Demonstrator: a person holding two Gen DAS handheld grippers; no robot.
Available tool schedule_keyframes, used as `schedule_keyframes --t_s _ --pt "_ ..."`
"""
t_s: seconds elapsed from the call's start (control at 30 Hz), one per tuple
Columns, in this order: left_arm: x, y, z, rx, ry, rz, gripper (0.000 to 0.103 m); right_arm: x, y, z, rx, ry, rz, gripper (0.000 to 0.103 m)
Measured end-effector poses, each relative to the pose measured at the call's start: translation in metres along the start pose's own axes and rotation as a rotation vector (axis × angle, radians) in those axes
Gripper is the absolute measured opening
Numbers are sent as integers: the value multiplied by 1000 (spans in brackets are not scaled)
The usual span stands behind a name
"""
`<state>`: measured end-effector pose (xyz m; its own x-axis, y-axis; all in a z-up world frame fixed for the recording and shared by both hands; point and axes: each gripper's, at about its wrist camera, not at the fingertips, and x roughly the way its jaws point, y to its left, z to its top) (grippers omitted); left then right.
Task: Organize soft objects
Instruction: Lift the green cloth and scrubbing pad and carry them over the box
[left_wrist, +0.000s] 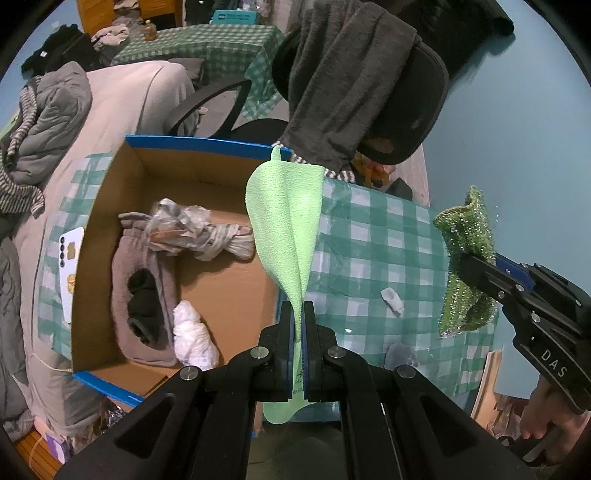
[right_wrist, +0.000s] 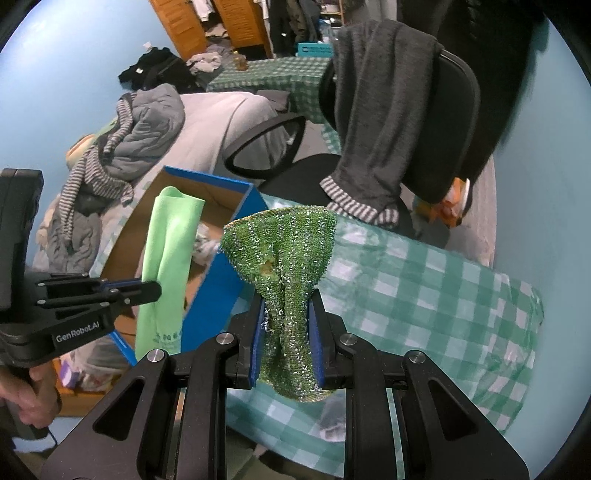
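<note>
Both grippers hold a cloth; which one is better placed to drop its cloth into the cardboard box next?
Left, probably. The left gripper holds the light green cloth at the cardboard box edge; the right gripper holds the sparkly green cloth farther away, over the checked tablecloth.

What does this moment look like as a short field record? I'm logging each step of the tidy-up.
left gripper: shut on light green cloth
right gripper: shut on glittery green cloth
both cloths: lifted, hanging clear of the table
box: open, on the checked table, holds a grey pouch, black socks, a white bundle
left on table: small white scrap
behind: chair draped with grey garment
</note>
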<state>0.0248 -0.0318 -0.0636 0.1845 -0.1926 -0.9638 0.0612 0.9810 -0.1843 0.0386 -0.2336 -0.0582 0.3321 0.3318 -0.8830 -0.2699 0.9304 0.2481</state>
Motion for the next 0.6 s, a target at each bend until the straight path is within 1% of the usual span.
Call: schedule_keyframes --t_s 0.6 --pt "-17 62 -3 -83 -25 24 3 29 72 29 -119 6 79 20"
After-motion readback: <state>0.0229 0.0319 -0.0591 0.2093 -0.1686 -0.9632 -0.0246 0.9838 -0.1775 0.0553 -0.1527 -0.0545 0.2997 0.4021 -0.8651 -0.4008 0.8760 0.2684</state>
